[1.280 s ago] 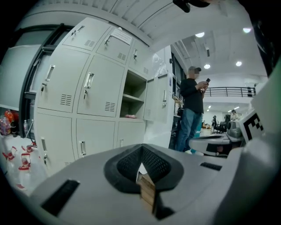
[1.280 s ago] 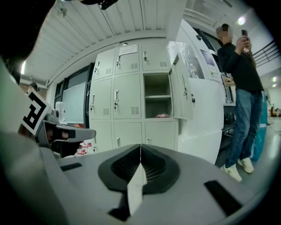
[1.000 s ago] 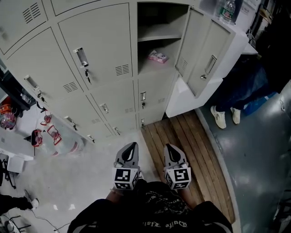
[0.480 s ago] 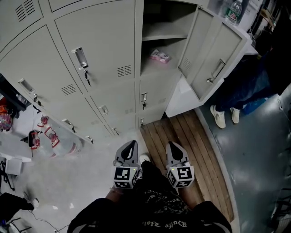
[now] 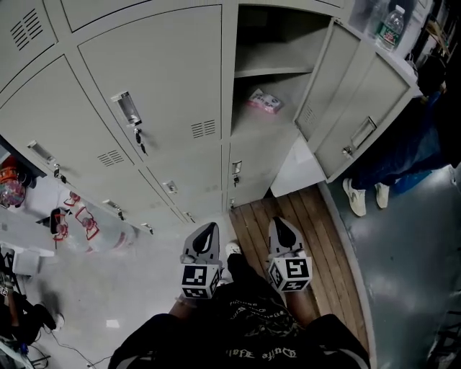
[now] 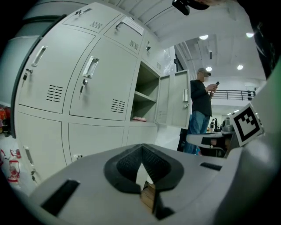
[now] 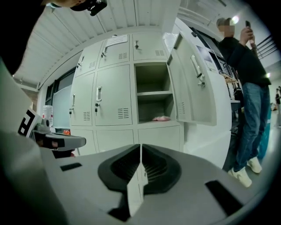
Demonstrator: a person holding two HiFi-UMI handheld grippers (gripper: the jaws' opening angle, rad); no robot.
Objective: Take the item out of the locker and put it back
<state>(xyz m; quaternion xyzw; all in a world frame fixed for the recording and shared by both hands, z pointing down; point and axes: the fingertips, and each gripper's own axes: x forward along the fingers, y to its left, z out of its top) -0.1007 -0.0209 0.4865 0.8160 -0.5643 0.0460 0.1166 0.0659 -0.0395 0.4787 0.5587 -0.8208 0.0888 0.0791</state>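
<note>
A pink packet lies on the lower shelf of the open locker, also seen as the pink packet and pink packet in the gripper views. The locker's door stands swung out to the right. My left gripper and right gripper are held side by side near my body, well short of the locker. Both are shut with nothing between their jaws.
Closed grey lockers fill the wall left of the open one. A wooden pallet lies on the floor below it. A person stands right of the door. A water bottle stands on top. Bags lie at left.
Both grippers and my view have moved closer to the lockers and rightward; the open locker now sits more centred ahead.
</note>
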